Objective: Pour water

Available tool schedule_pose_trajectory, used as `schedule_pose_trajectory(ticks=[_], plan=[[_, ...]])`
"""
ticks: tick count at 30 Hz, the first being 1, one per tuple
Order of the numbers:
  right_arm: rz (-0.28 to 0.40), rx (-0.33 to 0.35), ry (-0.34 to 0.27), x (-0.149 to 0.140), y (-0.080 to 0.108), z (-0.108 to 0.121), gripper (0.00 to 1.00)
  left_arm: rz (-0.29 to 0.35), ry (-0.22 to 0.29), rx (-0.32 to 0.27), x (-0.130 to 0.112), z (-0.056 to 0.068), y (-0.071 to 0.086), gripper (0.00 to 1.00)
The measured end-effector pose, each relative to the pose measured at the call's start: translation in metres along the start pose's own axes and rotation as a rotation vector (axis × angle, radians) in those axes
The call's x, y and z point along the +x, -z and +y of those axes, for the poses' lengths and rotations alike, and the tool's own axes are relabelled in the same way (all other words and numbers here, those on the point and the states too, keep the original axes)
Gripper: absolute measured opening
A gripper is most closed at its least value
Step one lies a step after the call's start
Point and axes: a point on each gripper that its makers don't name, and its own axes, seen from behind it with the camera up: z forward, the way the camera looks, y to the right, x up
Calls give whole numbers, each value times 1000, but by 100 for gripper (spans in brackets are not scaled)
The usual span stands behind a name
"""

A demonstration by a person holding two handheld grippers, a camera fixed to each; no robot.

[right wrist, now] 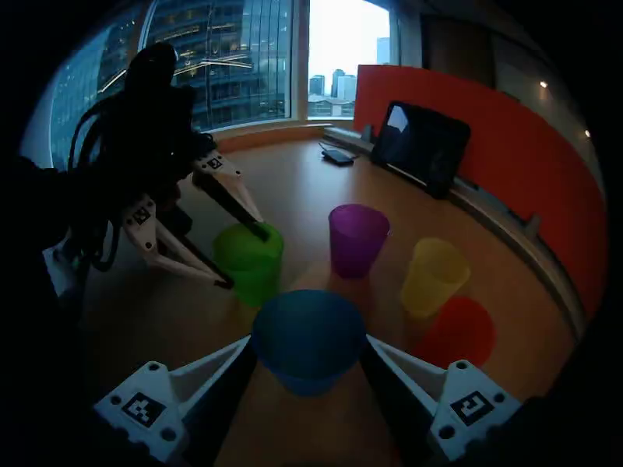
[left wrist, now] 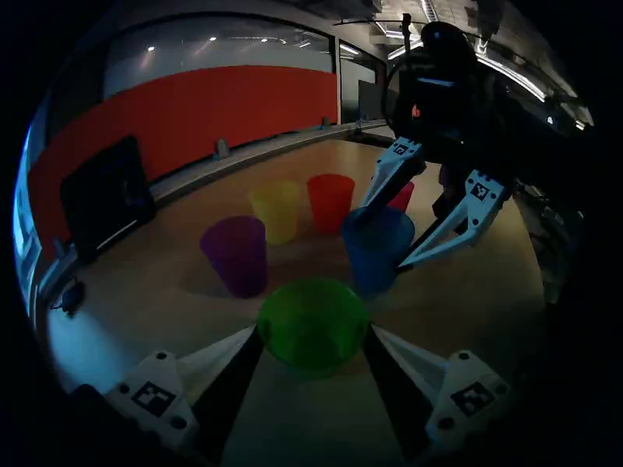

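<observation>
**Two cups gripped, pour not yet begun**

We have the left gripper (left wrist: 312, 331) with its fingers clamped on either side of the green cup (left wrist: 313, 307). The right gripper (right wrist: 308, 341) has its fingers pressed the same way on the blue cup (right wrist: 307, 323). Both cups stand upright, near each other on the wooden worktop (left wrist: 467, 311); we cannot tell whether either holds water.

To pour well, we judge one cup should rise above the other's rim, then tilt slowly while the receiving cup is held firm. The purple cup (right wrist: 357, 237) stands just beside the pair, and the yellow cup (right wrist: 432, 276) and red cup (right wrist: 459, 331) are near, so we should tip away from them. Bare worktop lies toward the windows (right wrist: 226, 62); the black screen (right wrist: 420, 144) is well apart.
</observation>
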Motion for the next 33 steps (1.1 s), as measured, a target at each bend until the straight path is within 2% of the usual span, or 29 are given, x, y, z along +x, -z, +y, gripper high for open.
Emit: schedule_pose_trajectory(ticks=[17, 21, 27, 30, 33], plan=[[3, 5, -23, -3, -14, -4, 92, 7, 8, -3, 0, -1, 1, 87], [1, 10, -30, -5, -13, -6, 93, 6, 4, -1, 0, -1, 1, 88], [-8, 6, -33, -9, -10, -8, 100, -4, 12, -3, -3, -1, 4, 94], [-12, 4, -35, -11, -6, -9, 100, -14, 24, -11, -6, 0, 7, 98], [-13, 3, -40, -13, -1, -11, 100, -18, 34, -10, -9, 0, 11, 98]])
